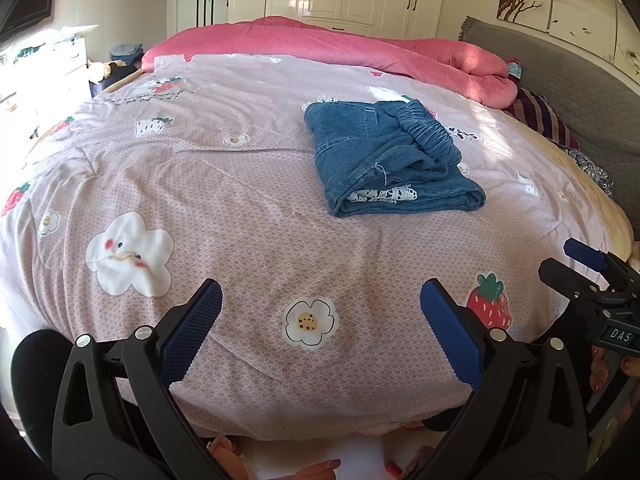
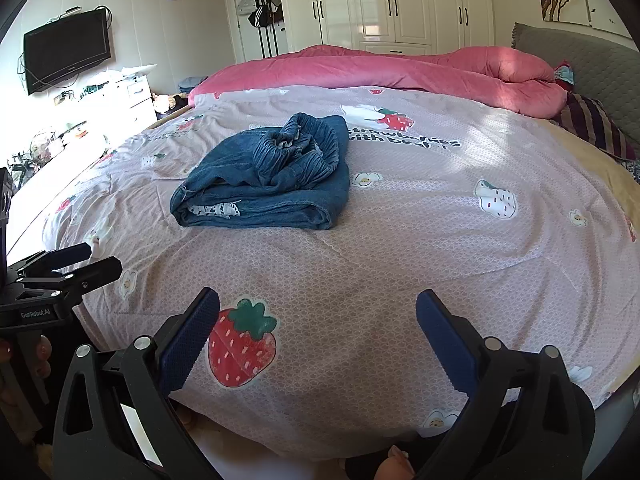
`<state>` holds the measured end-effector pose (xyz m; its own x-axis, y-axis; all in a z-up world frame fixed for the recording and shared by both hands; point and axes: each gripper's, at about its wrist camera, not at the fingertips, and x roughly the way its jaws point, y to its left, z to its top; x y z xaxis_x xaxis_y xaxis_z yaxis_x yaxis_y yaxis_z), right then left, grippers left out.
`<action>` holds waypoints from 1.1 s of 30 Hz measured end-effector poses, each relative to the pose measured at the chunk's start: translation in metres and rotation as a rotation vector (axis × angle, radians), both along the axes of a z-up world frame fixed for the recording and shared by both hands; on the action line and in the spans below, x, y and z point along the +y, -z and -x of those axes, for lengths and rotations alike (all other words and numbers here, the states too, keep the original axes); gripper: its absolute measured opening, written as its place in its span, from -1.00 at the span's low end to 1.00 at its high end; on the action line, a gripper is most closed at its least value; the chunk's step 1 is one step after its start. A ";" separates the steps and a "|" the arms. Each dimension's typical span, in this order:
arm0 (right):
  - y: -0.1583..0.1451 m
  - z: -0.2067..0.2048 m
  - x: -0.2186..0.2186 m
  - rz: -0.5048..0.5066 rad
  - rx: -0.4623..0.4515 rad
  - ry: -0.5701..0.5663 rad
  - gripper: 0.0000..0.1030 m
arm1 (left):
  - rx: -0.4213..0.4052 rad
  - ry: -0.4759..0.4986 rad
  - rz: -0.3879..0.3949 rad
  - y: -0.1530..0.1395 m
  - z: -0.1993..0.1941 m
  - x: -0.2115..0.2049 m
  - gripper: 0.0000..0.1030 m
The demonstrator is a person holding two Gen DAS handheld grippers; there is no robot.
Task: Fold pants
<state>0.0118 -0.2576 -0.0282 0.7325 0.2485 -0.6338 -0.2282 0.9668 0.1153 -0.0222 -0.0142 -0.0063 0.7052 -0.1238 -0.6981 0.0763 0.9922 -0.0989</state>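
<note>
**Both tongs wide apart, folded jeans alone on the bed**

Both tongs hang spread and empty over the near edge of the bed! Left gripper (image 1: pixel 320 300), black arms with blue ribbed pads, has its jaws wide apart with nothing between them, hovering above a white flower print. Right gripper (image 2: pixel 318 312), same black-and-blue build, is just as wide and bare, with a red strawberry print showing just inside its left finger. From the left wrist camera the right gripper pokes in at the right edge, so the two sit side by side.

Out beyond them lies the pink printed quilt cover (image 1: pixel 248 208), patterned with strawberries and flowers. On it, well beyond both tongs, rest the blue denim pants (image 1: pixel 390 160), folded into a thick bundle with the gathered elastic waistband on top and a white lace trim peeking from the near fold. Neither tool touches them.

Behind the pants, a rolled rose-pink blanket (image 2: pixel 400 70) crosses the far side of the bed. Past that stands a cream wardrobe (image 2: pixel 400 4).
</note>
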 end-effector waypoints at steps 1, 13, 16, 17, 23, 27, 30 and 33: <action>0.000 0.000 0.000 0.000 0.001 0.000 0.91 | 0.000 0.000 -0.002 0.000 0.000 -0.001 0.81; 0.001 0.000 0.001 0.002 0.006 0.009 0.91 | -0.001 -0.002 0.000 -0.001 0.000 -0.002 0.81; 0.002 0.000 0.002 0.004 0.007 0.008 0.91 | 0.003 -0.008 -0.001 0.000 -0.001 -0.002 0.81; 0.002 0.000 0.003 0.005 0.007 0.008 0.91 | 0.003 -0.009 -0.001 0.000 0.000 -0.002 0.81; 0.002 0.001 0.002 0.005 0.008 0.013 0.91 | 0.005 -0.010 -0.001 0.000 0.000 -0.001 0.81; 0.002 0.000 0.002 0.003 0.010 0.015 0.91 | 0.005 -0.013 -0.013 -0.001 0.000 -0.002 0.81; 0.003 0.000 0.002 0.009 0.007 0.016 0.91 | 0.007 -0.012 -0.019 0.000 -0.001 -0.002 0.81; 0.004 -0.001 0.002 0.006 0.014 0.019 0.91 | 0.013 -0.008 -0.008 0.001 -0.001 -0.002 0.81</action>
